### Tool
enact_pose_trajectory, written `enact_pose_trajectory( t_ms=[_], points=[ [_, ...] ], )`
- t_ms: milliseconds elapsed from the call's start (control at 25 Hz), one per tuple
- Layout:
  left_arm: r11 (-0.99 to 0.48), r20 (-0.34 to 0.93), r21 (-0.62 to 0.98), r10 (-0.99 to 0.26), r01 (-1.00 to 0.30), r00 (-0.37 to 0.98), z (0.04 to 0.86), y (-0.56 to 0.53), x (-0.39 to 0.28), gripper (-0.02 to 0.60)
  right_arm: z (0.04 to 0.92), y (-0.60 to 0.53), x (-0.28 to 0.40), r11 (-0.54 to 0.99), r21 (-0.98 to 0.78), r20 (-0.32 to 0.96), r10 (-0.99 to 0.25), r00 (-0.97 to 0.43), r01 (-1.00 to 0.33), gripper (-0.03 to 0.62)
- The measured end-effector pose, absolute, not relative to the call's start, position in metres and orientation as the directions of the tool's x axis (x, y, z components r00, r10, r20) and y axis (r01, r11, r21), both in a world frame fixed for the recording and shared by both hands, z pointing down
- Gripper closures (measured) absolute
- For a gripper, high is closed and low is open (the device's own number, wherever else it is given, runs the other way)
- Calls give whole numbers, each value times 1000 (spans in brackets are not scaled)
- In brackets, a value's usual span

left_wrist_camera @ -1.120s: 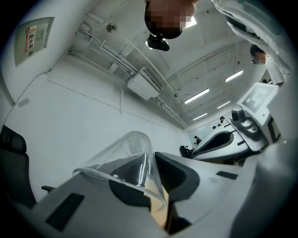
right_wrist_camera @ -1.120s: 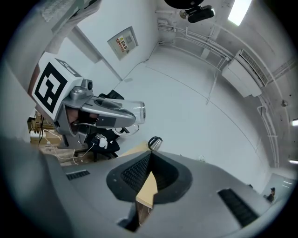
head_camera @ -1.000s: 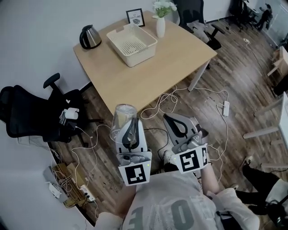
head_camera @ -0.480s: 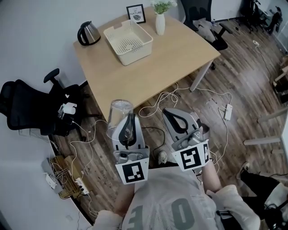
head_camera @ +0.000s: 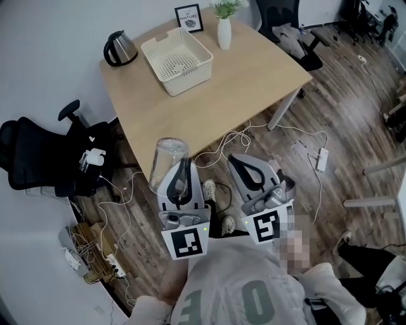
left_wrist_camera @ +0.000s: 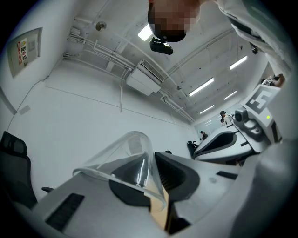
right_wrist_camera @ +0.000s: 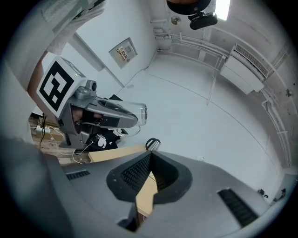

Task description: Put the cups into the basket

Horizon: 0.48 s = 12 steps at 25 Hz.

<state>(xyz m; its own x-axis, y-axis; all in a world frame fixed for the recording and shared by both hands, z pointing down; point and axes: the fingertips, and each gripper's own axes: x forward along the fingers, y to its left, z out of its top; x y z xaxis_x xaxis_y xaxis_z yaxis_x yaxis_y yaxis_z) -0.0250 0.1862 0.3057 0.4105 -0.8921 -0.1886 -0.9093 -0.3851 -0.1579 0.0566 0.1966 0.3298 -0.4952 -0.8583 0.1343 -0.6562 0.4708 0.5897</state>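
Observation:
My left gripper is shut on the rim of a clear plastic cup, held in the air above the floor in front of the table's near edge. In the left gripper view the cup lies tilted, its wall pinched between the jaws of that gripper. My right gripper hangs beside it, shut with nothing in it; its closed jaws point toward the table. The cream perforated basket stands at the far side of the wooden table and looks empty.
A black kettle, a white vase with flowers and a framed picture stand along the table's far edge. A black office chair is at the left. Cables and power strips lie on the wood floor.
The left gripper still holds the cup at about the same spot. The head view has shifted a little, so the table and basket sit slightly higher and further left.

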Motion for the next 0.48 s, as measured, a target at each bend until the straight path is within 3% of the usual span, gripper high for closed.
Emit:
enact_pose_trajectory(
  t_ms=[480],
  points=[
    [-432,-238,-119,-862,-894,448,292,54,-16,538,312,79,62,416,623,127,-889,-440,-663,595]
  ],
)
